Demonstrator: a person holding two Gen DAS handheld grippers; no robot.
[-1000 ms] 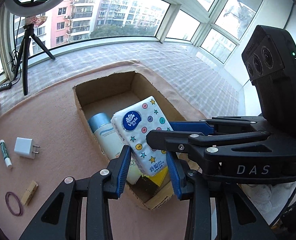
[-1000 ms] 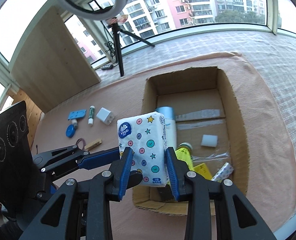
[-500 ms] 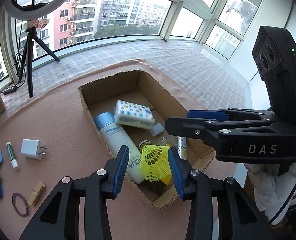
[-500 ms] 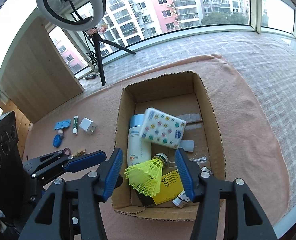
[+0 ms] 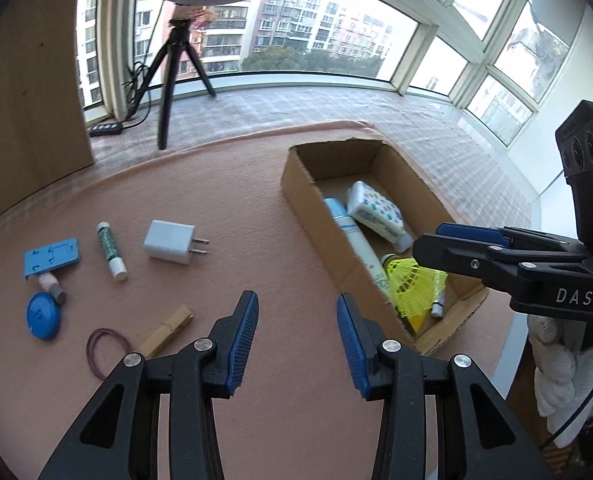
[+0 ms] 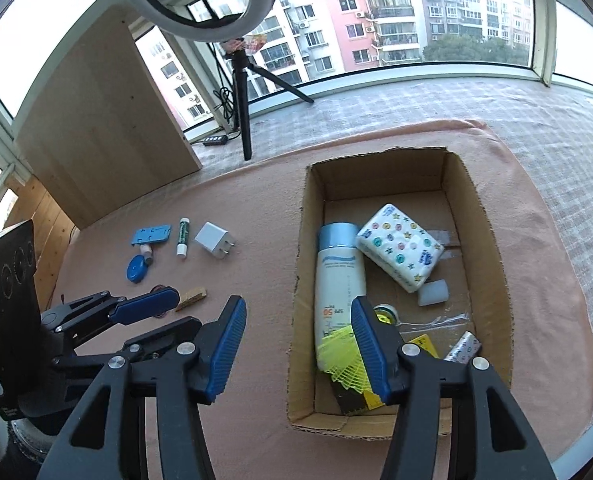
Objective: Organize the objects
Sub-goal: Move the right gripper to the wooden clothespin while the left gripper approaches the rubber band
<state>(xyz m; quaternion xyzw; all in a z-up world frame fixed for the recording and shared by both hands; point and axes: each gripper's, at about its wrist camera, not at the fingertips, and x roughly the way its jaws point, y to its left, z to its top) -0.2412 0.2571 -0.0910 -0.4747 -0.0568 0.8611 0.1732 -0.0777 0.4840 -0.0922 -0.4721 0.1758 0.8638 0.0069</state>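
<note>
The tissue pack [image 6: 399, 253] lies tilted inside the cardboard box [image 6: 302, 264], leaning on the sunscreen bottle [image 6: 338, 280] near the far wall. Both the left gripper [image 5: 297, 330] and the right gripper [image 6: 296, 344] have their jaws released and hold nothing; the left one is over bare pink cloth [image 5: 256, 264] between the box edge and the charger [image 5: 170, 242]

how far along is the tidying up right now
Partly done. The cardboard box already holds the tissue pack, sunscreen bottle and yellow shuttlecock. The left gripper and right gripper are both open, holding nothing. Still on the cloth: charger, glue stick, clothespin, rubber band.
</note>
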